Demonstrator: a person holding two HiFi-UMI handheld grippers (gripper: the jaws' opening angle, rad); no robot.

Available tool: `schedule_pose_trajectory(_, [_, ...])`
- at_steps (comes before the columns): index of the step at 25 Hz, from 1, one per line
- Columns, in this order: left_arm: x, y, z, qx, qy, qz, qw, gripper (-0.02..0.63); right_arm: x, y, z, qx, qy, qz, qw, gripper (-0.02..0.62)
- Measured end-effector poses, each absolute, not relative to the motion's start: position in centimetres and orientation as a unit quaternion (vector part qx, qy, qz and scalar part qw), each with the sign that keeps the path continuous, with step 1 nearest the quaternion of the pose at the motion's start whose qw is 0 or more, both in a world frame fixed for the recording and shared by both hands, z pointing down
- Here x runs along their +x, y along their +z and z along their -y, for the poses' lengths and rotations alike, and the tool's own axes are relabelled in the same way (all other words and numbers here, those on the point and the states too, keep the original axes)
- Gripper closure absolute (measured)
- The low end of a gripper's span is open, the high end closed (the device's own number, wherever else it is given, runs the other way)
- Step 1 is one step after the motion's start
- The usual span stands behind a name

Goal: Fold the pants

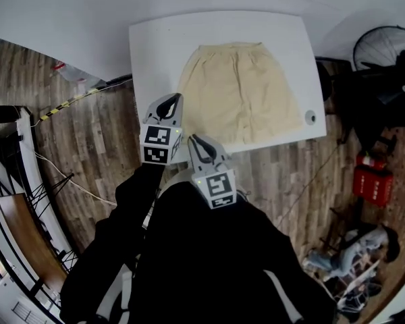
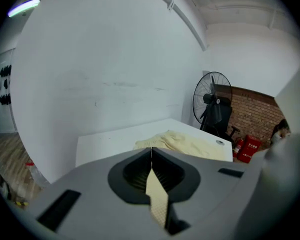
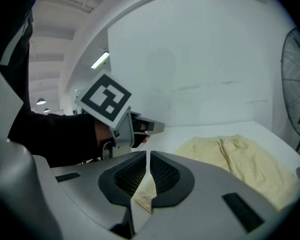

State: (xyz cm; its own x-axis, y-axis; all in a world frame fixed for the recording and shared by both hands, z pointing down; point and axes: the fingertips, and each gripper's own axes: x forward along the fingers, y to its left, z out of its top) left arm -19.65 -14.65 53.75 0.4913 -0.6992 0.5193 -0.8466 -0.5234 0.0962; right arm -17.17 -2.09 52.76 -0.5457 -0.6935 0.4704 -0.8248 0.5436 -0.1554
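Pale yellow pants (image 1: 239, 93), short-legged, lie spread flat on a white table (image 1: 155, 52), waistband at the far side. My left gripper (image 1: 170, 103) hovers over the table's near left edge, just left of the pants' near hem, jaws shut and empty. My right gripper (image 1: 197, 142) hangs a little nearer to me, off the table's front edge, also shut with nothing held. In the left gripper view the shut gripper (image 2: 151, 150) points toward the pants (image 2: 190, 144). From the right gripper view I see the shut right gripper (image 3: 147, 154), the left gripper (image 3: 155, 126) ahead of it, and the pants (image 3: 240, 154).
A small round grey object (image 1: 310, 118) sits at the table's near right corner. A black standing fan (image 1: 385, 46) and dark gear stand right of the table. Red fire extinguishers (image 1: 372, 181) rest on the wooden floor, where a person (image 1: 354, 255) sits. White walls lie behind.
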Motion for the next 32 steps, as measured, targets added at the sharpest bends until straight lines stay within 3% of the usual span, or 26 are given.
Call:
schedule_pose_trajectory(5, [-19.4, 56.4, 18.0, 0.845, 0.239, 0.440, 0.186, 0.603, -18.8, 56.2, 2.9, 0.439, 0.201, 0.855, 0.189, 0.586])
schedule_pose_trajectory(8, [-19.2, 58.2, 19.6, 0.845, 0.254, 0.429, 0.194, 0.603, -19.3, 58.4, 3.1, 0.422, 0.217, 0.852, 0.219, 0.540])
schedule_pose_trajectory(16, [-19.3, 62.6, 22.6, 0.840, 0.288, 0.400, 0.226, 0.577, -21.4, 61.9, 2.9, 0.379, 0.229, 0.853, 0.274, 0.514])
schedule_pose_trajectory(32, [-18.8, 66.3, 25.8, 0.835, 0.314, 0.380, 0.243, 0.558, -24.3, 69.9, -0.5, 0.307, 0.262, 0.827, 0.390, 0.512])
